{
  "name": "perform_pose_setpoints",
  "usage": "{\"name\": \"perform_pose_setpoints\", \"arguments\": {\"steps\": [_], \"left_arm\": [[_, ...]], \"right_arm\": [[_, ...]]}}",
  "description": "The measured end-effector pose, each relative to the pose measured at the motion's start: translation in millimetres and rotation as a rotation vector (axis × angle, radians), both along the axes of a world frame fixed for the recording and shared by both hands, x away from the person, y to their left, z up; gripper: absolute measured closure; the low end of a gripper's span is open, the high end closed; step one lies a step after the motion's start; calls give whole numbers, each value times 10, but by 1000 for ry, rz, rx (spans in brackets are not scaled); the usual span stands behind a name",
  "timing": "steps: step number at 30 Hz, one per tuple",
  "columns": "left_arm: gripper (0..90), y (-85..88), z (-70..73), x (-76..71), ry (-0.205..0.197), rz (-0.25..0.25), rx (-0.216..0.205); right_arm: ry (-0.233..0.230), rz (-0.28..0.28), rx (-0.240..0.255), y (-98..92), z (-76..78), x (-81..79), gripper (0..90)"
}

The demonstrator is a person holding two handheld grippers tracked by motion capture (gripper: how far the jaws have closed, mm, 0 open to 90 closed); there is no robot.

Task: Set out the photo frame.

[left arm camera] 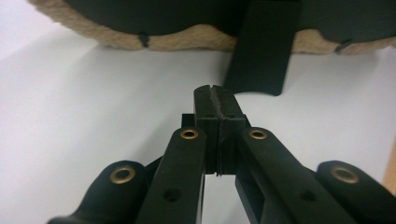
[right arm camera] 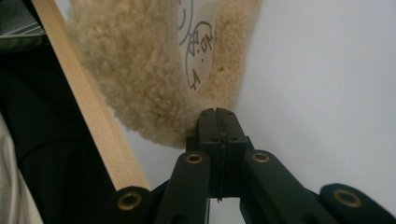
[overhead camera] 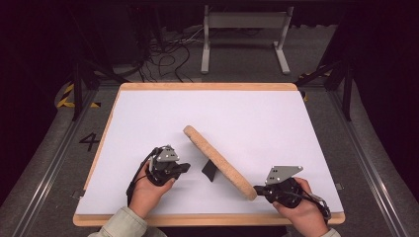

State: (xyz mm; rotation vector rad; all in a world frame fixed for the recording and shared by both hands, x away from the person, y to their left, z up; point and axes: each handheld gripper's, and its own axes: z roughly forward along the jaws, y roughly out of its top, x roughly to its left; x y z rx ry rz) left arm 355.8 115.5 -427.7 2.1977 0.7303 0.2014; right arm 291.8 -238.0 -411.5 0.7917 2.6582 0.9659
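Inspection finds a fleece-rimmed picture frame (overhead camera: 220, 162) standing upright on the white table top (overhead camera: 257, 118), propped from behind by its black easel leg (overhead camera: 210, 171). It lies between the two tools, running diagonally from far-left to near-right.

Left gripper (overhead camera: 184, 168): jaws clenched together with nothing between them, as the left gripper view confirms (left arm camera: 215, 100). It points at the frame's black back, and the easel leg (left arm camera: 264, 51) stands just ahead of its tips and slightly to one side, apart from them.

Right gripper (overhead camera: 258, 189): jaws likewise pressed shut on nothing (right arm camera: 217, 122). Its tips sit at the near end of the frame, against or just short of the fleecy edge (right arm camera: 135, 88); actual contact cannot be settled from the pile. The table's wooden border (right arm camera: 88, 112) runs close beside that tool.

Judgement: the step in hand is the approach, both tools closing on the frame from opposite sides, no grip taken. The next move calls for parting the jaws before any hold; the right tool must bite the soft rim squarely, while the left steadies the back or folds the leg. A shove with closed tips risks toppling the frame.
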Motion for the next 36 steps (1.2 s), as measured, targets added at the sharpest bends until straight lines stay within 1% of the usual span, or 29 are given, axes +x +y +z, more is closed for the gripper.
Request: {"name": "perform_pose_setpoints", "arguments": {"steps": [1, 2, 4, 7, 10, 12, 15, 17, 18, 19, 20, 21, 23, 25, 26, 29, 30, 31, 34, 36], "left_arm": [[900, -21, 5, -12, 5, -13, -5], [900, -21, 5, -12, 5, -13, -5], [900, -85, 5, -40, 10, -49, -18], [900, -209, -17, -85, 22, -97, -45], [900, -317, -32, -117, 31, -136, -58], [900, -393, -41, -135, 21, -149, -63], [900, -498, -65, -148, 33, -157, -92], [900, -585, -92, -155, 40, -164, -97], [900, -635, -110, -158, 35, -167, -92], [900, -672, -125, -165, 36, -163, -88], [900, -712, -146, -155, 23, -160, -78], [900, -712, -146, -155, 23, -160, -78], [900, -761, -185, -141, 15, -135, -75], [900, -782, -215, -124, 12, -121, -74], [900, -789, -224, -124, 9, -104, -73], [900, -775, -237, -104, 24, -71, -73], [900, -765, -241, -78, 19, -73, -81], [900, -761, -241, -70, 25, -74, -83], [900, -780, -241, -80, 6, -67, -67], [900, -784, -241, -75, 7, -59, -67]], "right_arm": [[5, 8, 5, 8, -1, -1, 900], [5, 8, 5, 8, -1, -1, 900], [11, 9, 25, -1, -8, 11, 900], [14, -16, 41, -47, -12, 38, 900], [0, -37, 52, -88, 3, 50, 900], [-8, -44, 55, -107, 10, 54, 900], [-13, -56, 59, -128, 12, 59, 900], [-16, -62, 61, -135, 10, 57, 900], [-15, -66, 61, -138, 11, 55, 900], [-16, -67, 62, -143, 11, 54, 900], [-17, -69, 62, -147, 14, 51, 900], [-17, -69, 62, -147, 14, 51, 900], [-21, -72, 64, -158, 16, 46, 900], [-21, -76, 63, -167, 19, 43, 900], [-21, -77, 66, -170, 19, 42, 900], [-21, -79, 67, -175, 20, 40, 900], [-21, -79, 67, -175, 20, 41, 900], [-21, -80, 70, -174, 19, 41, 900], [-24, -78, 69, -170, 22, 41, 900], [-25, -76, 70, -166, 25, 39, 900]]}}
